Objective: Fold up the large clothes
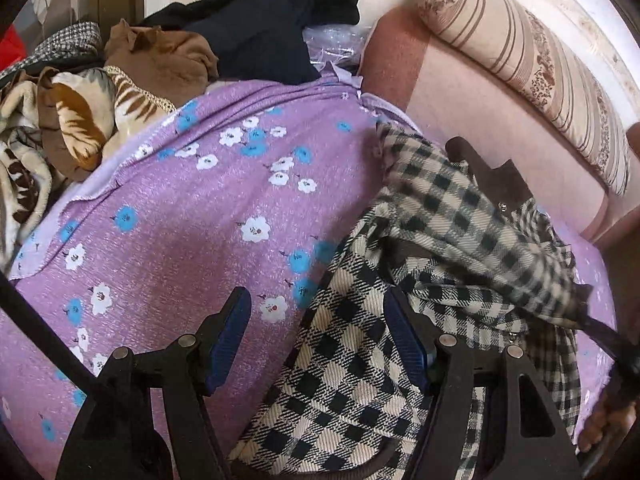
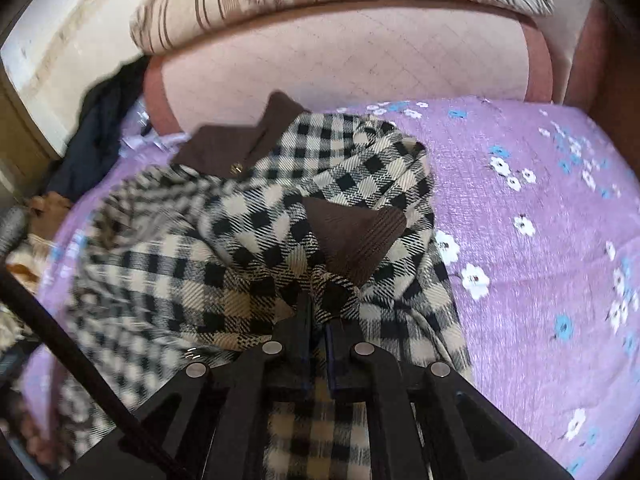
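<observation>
The right gripper point(image 2: 318, 312) is clamped on the checked coat point(image 2: 256, 240) over the purple sheet point(image 2: 540, 240); the left gripper point(image 1: 316, 340) hangs apart above its hem.

Bare purple floral sheet point(image 1: 168, 240) lies open to the left of the checked coat point(image 1: 360, 360); more bare sheet point(image 2: 540, 240) spreads on its other side; a heap of clothes point(image 1: 160, 56) and a dark garment point(image 1: 280, 28) crowd the far edge; the padded headboard point(image 2: 340, 64) and striped pillow point(image 1: 532, 64) wall off the bed's end
</observation>
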Demonstrator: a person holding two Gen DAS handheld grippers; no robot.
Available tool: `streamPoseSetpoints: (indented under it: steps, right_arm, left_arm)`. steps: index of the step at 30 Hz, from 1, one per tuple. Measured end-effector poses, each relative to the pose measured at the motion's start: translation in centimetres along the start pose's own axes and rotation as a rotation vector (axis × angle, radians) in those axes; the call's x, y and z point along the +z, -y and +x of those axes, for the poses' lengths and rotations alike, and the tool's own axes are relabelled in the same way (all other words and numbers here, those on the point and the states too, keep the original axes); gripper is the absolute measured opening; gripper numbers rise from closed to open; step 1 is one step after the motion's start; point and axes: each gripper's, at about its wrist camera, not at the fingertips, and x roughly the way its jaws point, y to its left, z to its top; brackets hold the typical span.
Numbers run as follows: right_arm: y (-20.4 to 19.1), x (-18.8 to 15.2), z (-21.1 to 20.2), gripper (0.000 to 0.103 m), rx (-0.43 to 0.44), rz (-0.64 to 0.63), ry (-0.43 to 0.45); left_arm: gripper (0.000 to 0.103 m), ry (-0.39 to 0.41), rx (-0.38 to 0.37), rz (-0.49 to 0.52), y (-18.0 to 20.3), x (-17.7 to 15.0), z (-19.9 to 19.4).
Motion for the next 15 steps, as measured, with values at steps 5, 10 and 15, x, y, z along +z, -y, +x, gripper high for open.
streamPoseSetpoints:
  steps: [5,10,15]
  right_arm:
    - [-0.3,1.5,-2.8,0.016,0.004,-0.022,0.074]
    - [0.5,3.0,-4.0,0.035,-0.092,-0.001,0.148]
    - [1.7,3.7,-2.7,0.035,-0.098,0.023,0.146]
  left_arm:
    - [0.067,-0.013,0.01,-0.04,-0.9,0.4,0.6]
    - [0.067,-0.016,0.023,-0.045,-1.0,0.3,0.7]
    - [0.068,-0.022,0.024,-0.054,-0.8,0.4,1.0]
